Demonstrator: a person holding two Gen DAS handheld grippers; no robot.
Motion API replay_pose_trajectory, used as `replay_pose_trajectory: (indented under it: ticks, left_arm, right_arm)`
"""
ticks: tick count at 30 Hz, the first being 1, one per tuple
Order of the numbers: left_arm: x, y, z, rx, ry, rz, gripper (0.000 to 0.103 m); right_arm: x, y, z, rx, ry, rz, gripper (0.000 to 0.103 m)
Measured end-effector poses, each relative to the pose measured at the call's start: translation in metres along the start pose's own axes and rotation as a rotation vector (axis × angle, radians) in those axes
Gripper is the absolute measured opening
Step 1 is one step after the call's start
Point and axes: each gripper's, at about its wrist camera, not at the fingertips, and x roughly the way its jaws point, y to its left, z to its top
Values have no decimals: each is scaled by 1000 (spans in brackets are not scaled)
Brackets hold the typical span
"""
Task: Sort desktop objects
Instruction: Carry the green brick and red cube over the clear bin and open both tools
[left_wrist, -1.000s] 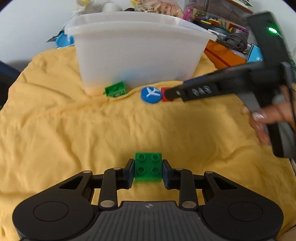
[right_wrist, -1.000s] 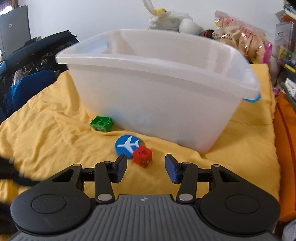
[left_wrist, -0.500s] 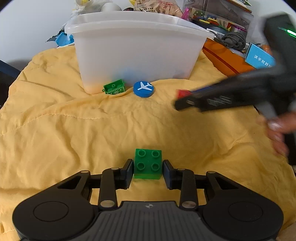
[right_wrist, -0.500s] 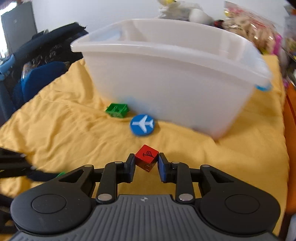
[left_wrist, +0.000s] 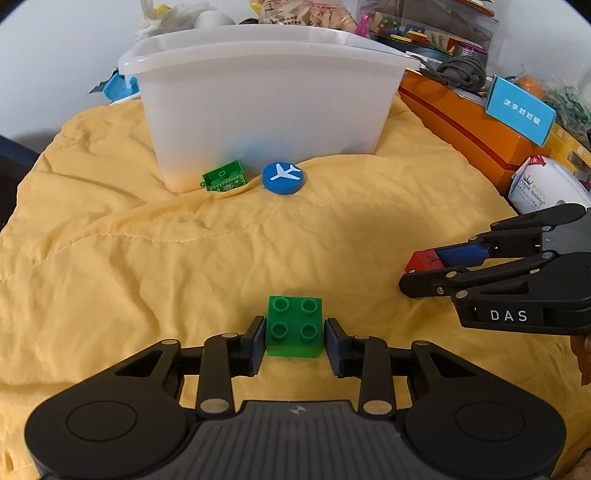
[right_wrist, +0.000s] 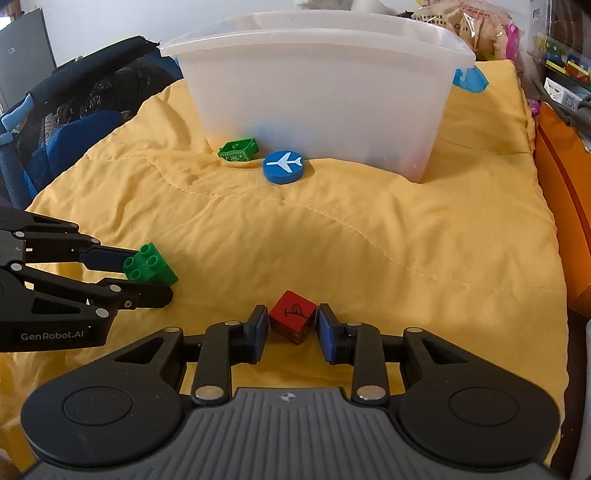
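Gripping a green four-stud brick (left_wrist: 293, 325), the left gripper (left_wrist: 294, 341) has its jaws narrowed onto the brick's two sides, the pads pressed against it; the brick rests on or just above the yellow quilted cloth (left_wrist: 184, 258) covering the surface, and which of the two cannot be told. The right gripper (right_wrist: 290, 328) has its jaws closed on a red cube (right_wrist: 293, 320) bearing a dark drawn mark, tilted so that one edge points down; these jaws have just been easing slightly wider, with the cube between them and both pads against its faces. In the left wrist view the right gripper (left_wrist: 421, 271) enters from the right edge, the red cube (left_wrist: 423, 261) at its tip, well apart from the green brick. In the right wrist view the left gripper (right_wrist: 147, 273) enters from the left edge with the green brick (right_wrist: 149, 267). Farther back stands a translucent white bin (left_wrist: 266, 110). Just in front of its wall lie a small green open box (left_wrist: 224, 180) and, beside it, a blue disc with a white aeroplane (left_wrist: 283, 177), both on the cloth. Orange boxes (left_wrist: 461, 129) and assorted clutter lie at the right.
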Motion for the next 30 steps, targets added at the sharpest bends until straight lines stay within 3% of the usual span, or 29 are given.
replay_pose_trajectory:
  ticks: [7, 16, 24, 30]
  left_arm:
    - [-11, -4, -2, 8, -20, -10, 34]
    - [-57, -10, 25, 28, -124, -3, 34]
    - [-97, -8, 64, 56, -244, 16, 34]
    - [-106, 0, 103, 92, -313, 26, 34]
  right_arm:
    - [-2, 8, -8, -31, -29, -28, 33]
    - [-21, 6, 2, -13, -13, -37, 29]
    - [-55, 3, 38, -60, -70, -93, 29]
    - [-67, -6, 73, -67, -137, -73, 29]
